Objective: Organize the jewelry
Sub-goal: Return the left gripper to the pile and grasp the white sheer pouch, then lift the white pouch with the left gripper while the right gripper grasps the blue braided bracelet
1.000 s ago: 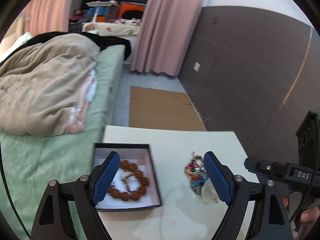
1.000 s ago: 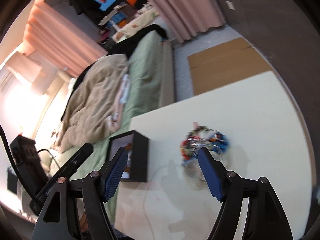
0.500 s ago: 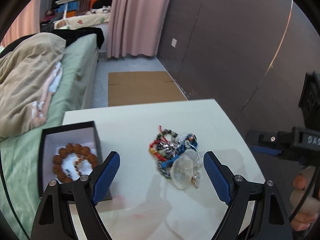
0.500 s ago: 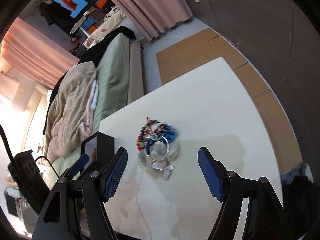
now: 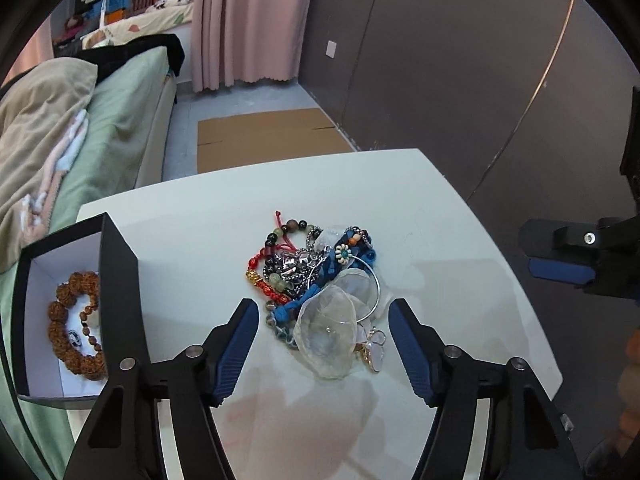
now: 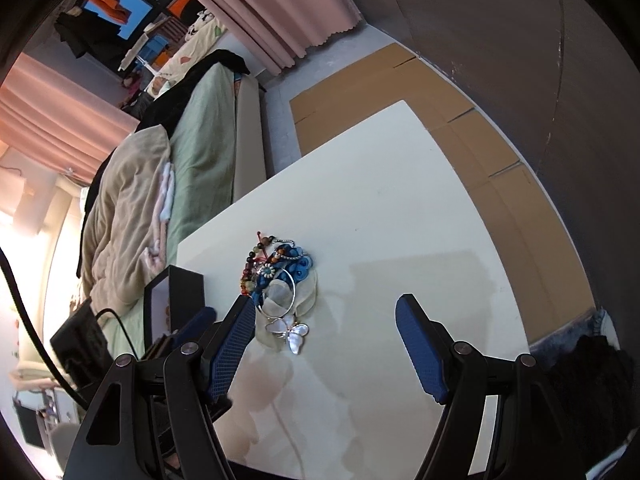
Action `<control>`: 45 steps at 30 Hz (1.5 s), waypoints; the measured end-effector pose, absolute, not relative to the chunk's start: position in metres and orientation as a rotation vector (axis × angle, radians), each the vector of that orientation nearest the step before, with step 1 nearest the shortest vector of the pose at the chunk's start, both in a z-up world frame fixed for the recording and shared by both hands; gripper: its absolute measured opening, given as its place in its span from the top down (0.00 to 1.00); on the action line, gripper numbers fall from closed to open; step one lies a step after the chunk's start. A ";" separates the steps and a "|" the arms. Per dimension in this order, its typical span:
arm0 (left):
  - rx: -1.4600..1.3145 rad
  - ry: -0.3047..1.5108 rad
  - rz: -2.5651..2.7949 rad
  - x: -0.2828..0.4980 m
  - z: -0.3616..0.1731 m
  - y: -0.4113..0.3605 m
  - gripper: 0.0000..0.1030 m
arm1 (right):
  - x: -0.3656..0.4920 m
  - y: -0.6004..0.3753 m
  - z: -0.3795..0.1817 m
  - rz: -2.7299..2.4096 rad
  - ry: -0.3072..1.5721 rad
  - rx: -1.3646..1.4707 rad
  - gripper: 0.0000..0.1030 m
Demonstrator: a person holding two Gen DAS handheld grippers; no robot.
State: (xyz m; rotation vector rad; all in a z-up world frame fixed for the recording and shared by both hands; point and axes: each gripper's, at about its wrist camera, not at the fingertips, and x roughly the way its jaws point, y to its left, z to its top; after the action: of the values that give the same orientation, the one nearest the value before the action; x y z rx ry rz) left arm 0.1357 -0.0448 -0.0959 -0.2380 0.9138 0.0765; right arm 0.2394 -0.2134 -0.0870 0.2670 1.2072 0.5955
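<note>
Nearest in the left wrist view, the left gripper (image 5: 320, 336) points down at the white desk (image 5: 432, 208), and its blue fingers (image 5: 236, 350) are closing with the near end of a pile of jewelry (image 5: 316, 280) between them, the pads not touching it. That near end is a clear crinkled pouch (image 5: 326, 338), with a white butterfly pendant (image 5: 374, 350) just beside it on the right. Behind the pouch lie a thin silver hoop (image 5: 374, 284), tangled blue cord, silver chain and red and dark beads, all heaped together near the middle of the desk. To the left, at the desk's edge, stands an open black box (image 5: 116, 280) with a white inside, and a brown bead bracelet (image 5: 74, 326) lies in it. At the right edge of this view the right gripper (image 5: 560, 268) shows from the side. In the right wrist view the right gripper (image 6: 326, 346) hangs over the desk (image 6: 380, 200) with its fingers (image 6: 418, 350) apart and empty; the pile (image 6: 280, 280) lies by its left finger, and the butterfly pendant (image 6: 290, 330) is just inside that finger. Beyond the desk are flat cardboard (image 5: 260, 136) on the floor, a bed (image 5: 120, 120) with a green sheet and a beige quilt (image 5: 36, 128), pink curtains (image 5: 244, 20) and a dark wall (image 5: 440, 60).
</note>
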 end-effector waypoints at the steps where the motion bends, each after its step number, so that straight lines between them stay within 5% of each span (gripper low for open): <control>1: -0.231 0.914 0.078 0.137 -0.097 -0.046 0.34 | 0.240 -0.214 -0.087 0.596 1.209 0.266 0.29; 7: -0.204 0.948 0.081 0.145 -0.109 -0.050 0.52 | 0.240 -0.213 -0.089 0.593 1.219 0.256 0.29; 11: -0.195 0.971 0.090 0.147 -0.117 -0.049 0.90 | 0.240 -0.214 -0.091 0.591 1.222 0.254 0.29; 12: -0.207 0.965 0.082 0.145 -0.116 -0.048 0.91 | 0.239 -0.214 -0.091 0.591 1.222 0.251 0.29; 21: -0.213 0.899 0.045 0.130 -0.095 -0.047 0.92 | 0.236 -0.198 -0.106 0.606 1.263 0.215 0.29; 23: -0.213 0.891 0.046 0.127 -0.091 -0.045 1.00 | 0.235 -0.195 -0.108 0.606 1.265 0.207 0.29; 45: -0.320 0.738 0.091 0.077 -0.042 0.010 1.00 | 0.216 -0.149 -0.130 0.615 1.309 0.031 0.29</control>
State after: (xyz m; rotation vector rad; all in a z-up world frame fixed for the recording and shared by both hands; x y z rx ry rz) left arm 0.0773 0.0102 -0.0421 -0.3202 0.7378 0.0909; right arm 0.2156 -0.1491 -0.1304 0.0311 1.3089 0.6146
